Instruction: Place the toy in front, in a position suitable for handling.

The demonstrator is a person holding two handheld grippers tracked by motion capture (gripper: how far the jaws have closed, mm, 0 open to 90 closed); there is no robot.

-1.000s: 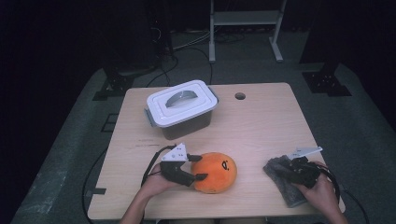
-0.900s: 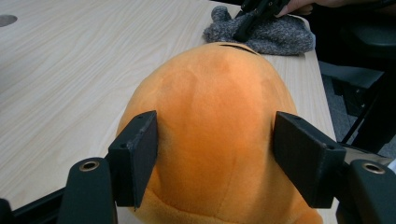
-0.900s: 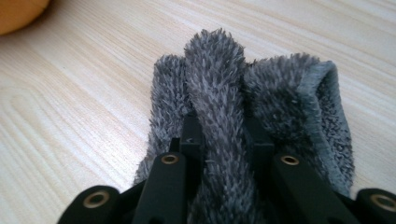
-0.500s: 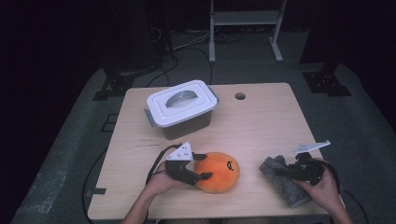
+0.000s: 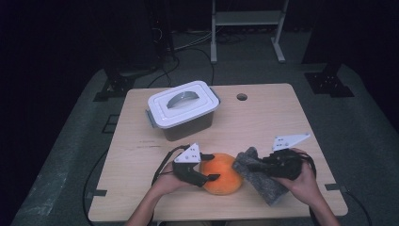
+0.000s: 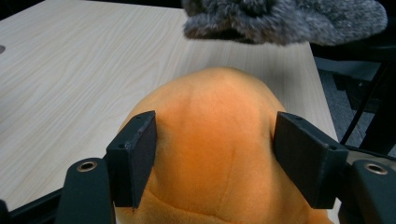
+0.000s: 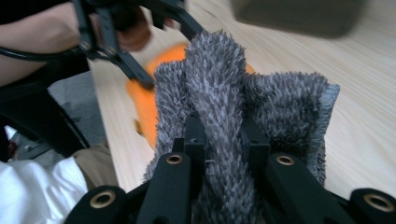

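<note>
An orange plush toy (image 5: 226, 176) lies near the table's front edge, rounded and soft. My left gripper (image 5: 208, 177) comes at it from the left, and in the left gripper view both pads press its sides (image 6: 215, 154), so it is shut on the toy. Just right of the toy hangs a grey furry cloth (image 5: 263, 183), pinched at a fold by my right gripper (image 5: 256, 165). In the right gripper view the jaws (image 7: 223, 128) are shut on a ridge of the cloth (image 7: 215, 79), with the toy (image 7: 144, 107) behind it. The cloth's edge (image 6: 280, 21) reaches over the toy's far side.
A dark plastic box with a white handled lid (image 5: 183, 106) stands shut at the back left of the wooden table (image 5: 273, 117). A small round hole (image 5: 242, 97) sits near the far edge. Cables trail off the table's front left.
My right gripper has risen and moved left, lifting the grey cloth off the table up against the orange toy. The left gripper stays on the toy.
</note>
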